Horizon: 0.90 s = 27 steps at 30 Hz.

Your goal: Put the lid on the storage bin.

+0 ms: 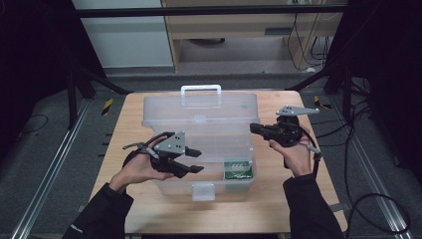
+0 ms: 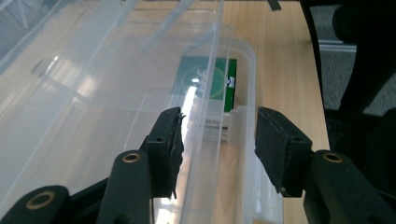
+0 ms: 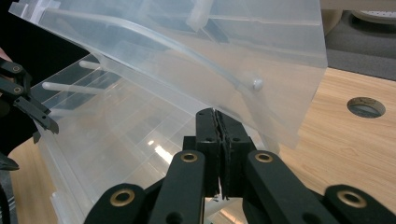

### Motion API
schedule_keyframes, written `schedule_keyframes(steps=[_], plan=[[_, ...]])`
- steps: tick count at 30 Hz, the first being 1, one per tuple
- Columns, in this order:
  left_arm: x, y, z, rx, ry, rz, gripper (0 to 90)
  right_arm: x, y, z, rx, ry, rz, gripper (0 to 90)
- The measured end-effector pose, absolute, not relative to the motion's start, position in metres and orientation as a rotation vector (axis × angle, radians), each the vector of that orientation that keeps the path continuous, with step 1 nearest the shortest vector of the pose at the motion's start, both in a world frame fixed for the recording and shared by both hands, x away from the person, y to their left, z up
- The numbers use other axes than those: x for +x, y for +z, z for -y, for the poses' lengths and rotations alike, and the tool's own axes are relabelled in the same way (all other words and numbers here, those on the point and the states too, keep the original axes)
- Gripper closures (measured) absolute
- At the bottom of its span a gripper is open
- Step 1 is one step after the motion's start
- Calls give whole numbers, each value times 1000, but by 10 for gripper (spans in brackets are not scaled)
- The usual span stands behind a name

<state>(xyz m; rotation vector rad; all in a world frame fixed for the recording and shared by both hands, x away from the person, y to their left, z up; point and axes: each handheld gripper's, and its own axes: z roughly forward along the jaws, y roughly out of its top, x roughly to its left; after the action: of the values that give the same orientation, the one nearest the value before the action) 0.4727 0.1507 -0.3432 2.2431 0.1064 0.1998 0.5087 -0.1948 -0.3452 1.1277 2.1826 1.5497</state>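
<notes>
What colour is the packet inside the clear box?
Green packet with white print, clearest in the high view.

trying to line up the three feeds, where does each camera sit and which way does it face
High view: fixed above the person's side, facing forward and down on the wooden table; both forearms, left gripper and right gripper show.
Left gripper view: rides the left gripper, looking along the clear box's front wall between its open jaws toward the green packet.
Right gripper view: rides the shut right gripper, facing the box's raised lid; the left gripper shows far left.
Shared: high and left gripper views both show the green packet.
</notes>
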Motion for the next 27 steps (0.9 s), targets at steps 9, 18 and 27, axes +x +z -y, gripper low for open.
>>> schedule_keyframes(steps=[9, 18, 27], plan=[[469, -344, -155, 2092, 212, -205, 484, 508, -345, 195, 1117, 1543, -2190, 879], [465, -344, -172, 1970, 244, -297, 487, 507, -345, 195, 1124, 1527, -2206, 900], [461, -345, -192, 1927, 289, -383, 578, 506, -345, 196, 1121, 1518, -2216, 900]])
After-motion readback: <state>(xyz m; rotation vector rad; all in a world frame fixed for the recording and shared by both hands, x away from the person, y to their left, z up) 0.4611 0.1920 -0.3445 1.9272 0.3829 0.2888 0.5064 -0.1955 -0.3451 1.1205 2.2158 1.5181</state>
